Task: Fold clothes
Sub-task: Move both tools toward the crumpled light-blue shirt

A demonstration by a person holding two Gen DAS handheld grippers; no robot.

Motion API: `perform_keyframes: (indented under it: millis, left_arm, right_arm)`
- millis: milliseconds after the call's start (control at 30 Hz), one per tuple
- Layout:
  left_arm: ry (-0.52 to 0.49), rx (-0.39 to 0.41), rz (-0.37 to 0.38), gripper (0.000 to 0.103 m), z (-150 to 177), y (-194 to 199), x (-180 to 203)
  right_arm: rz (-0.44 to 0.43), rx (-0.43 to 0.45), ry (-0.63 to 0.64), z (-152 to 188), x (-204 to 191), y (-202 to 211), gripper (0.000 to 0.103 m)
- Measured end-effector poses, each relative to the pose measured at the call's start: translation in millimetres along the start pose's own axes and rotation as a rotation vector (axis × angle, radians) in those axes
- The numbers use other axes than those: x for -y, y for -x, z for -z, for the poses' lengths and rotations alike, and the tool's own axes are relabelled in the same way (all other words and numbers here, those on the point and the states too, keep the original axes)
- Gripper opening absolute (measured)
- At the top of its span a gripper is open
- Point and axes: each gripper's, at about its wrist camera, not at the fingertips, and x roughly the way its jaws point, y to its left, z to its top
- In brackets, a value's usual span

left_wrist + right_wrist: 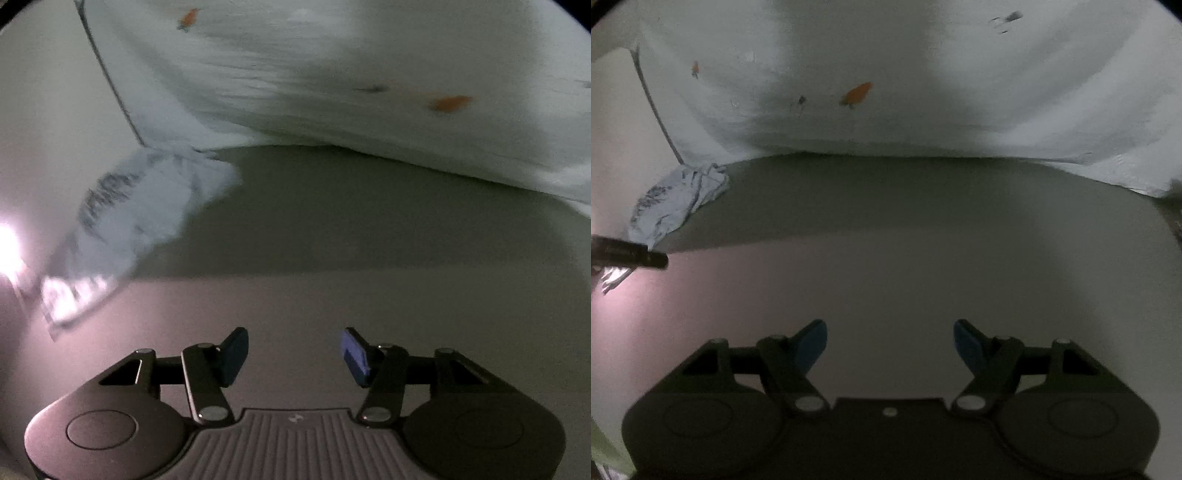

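Note:
A crumpled pale blue-white garment with dark print [122, 221] lies on the table at the left, ahead of my left gripper [291, 354], which is open and empty above bare table. The same garment shows in the right wrist view [676, 199] at far left. My right gripper [890, 347] is open and empty over bare table, well short of the garment. A dark gripper finger [631, 254] enters at the left edge just below the garment.
A large white cloth with small orange and dark marks [332, 74] drapes across the back, also in the right wrist view [886, 74]. A thin dark cord [653, 107] runs down its left edge. The grey tabletop [886, 240] lies in shadow beneath it.

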Motion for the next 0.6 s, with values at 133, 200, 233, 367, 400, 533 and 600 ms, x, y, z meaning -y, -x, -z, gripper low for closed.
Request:
perform_keyframes:
  millis: [133,200,233,367,400,533,600]
  left_arm:
    - [-0.072,0.012,-0.118,0.058,-40.0,-82.9,-45.3]
    - [-0.123,0.015,-0.147,0.058,-57.0,-120.8,-59.1]
    - [-0.149,0.017,-0.160,0.058,-65.4,-139.6,-65.7]
    - [-0.263,0.044,-0.179,0.066,-86.7,-194.8,-78.4]
    - [-0.282,0.044,-0.194,0.066,-90.0,-205.6,-79.7]
    - [-0.263,0.061,-0.205,0.060,-92.9,-223.1,-94.4]
    - [-0.231,0.071,-0.208,0.029,-93.9,-224.3,-105.2]
  right_arm:
    - [0.030,-0.038,0.001,-30.4,-50.0,-44.8,0.077]
    - [0.041,-0.061,-0.011,-44.0,-69.4,-62.6,0.077]
    - [0.036,-0.074,-0.023,-50.6,-78.5,-71.5,0.077]
    - [0.022,-0.139,-0.021,-64.4,-106.1,-101.9,0.077]
    - [0.028,-0.150,-0.009,-66.5,-111.6,-107.4,0.077]
    - [0.043,-0.179,0.025,-74.4,-127.1,-125.3,0.077]
    - [0.050,-0.189,0.044,-76.9,-131.9,-133.8,0.077]
